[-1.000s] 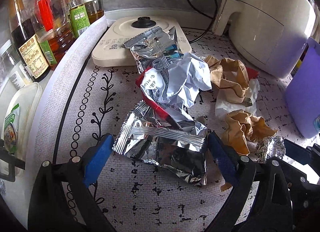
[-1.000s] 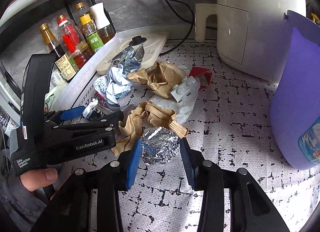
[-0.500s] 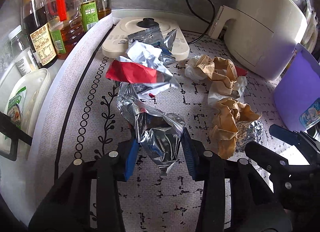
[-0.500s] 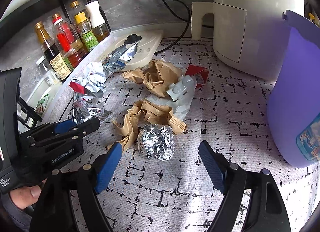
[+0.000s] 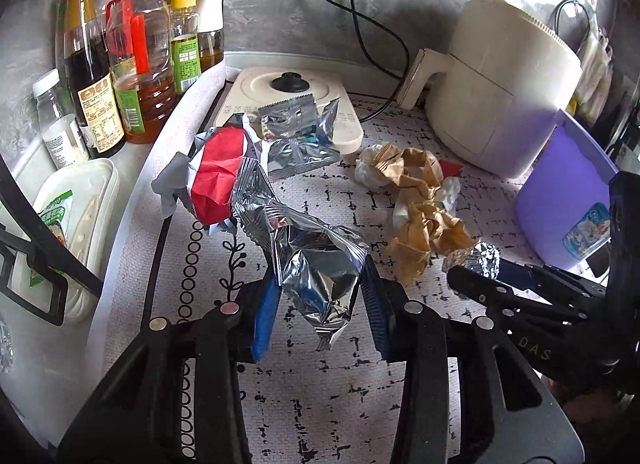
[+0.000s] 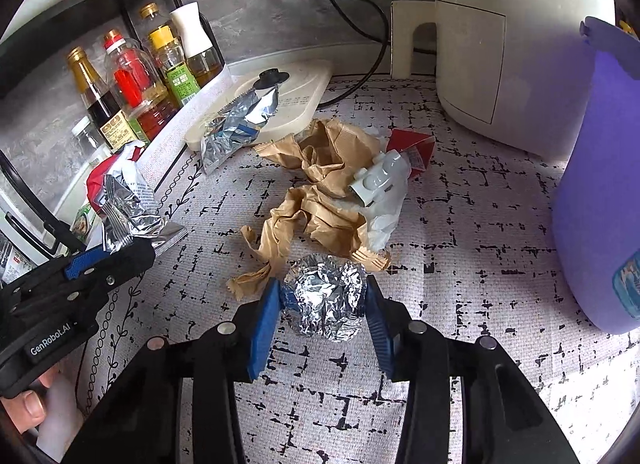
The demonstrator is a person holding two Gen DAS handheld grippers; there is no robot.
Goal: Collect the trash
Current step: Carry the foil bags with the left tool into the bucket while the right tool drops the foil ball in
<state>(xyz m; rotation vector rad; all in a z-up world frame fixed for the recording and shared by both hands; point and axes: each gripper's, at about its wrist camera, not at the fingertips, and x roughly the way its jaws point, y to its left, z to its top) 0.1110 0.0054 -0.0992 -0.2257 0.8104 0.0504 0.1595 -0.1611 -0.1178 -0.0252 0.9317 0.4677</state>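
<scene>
My left gripper (image 5: 320,300) is shut on a silver foil snack wrapper (image 5: 316,264) and holds it above the mat, with a red and white crumpled wrapper (image 5: 216,180) hanging from it. It also shows in the right wrist view (image 6: 120,200). My right gripper (image 6: 320,304) is shut on a ball of crumpled aluminium foil (image 6: 326,298) that rests on the mat. Crumpled brown paper (image 6: 316,200), a white plastic piece (image 6: 378,180) and another silver wrapper (image 6: 236,124) lie behind it.
A purple bin (image 6: 600,184) stands at the right. A white air fryer (image 5: 500,80) and a white flat appliance base (image 5: 288,104) stand at the back. Oil and sauce bottles (image 5: 120,64) line the left. A black rack (image 6: 80,4) is at the left.
My left gripper has lifted the silver wrapper and the red wrapper higher off the mat. My right gripper has moved forward and closed from wide open onto the foil ball.
</scene>
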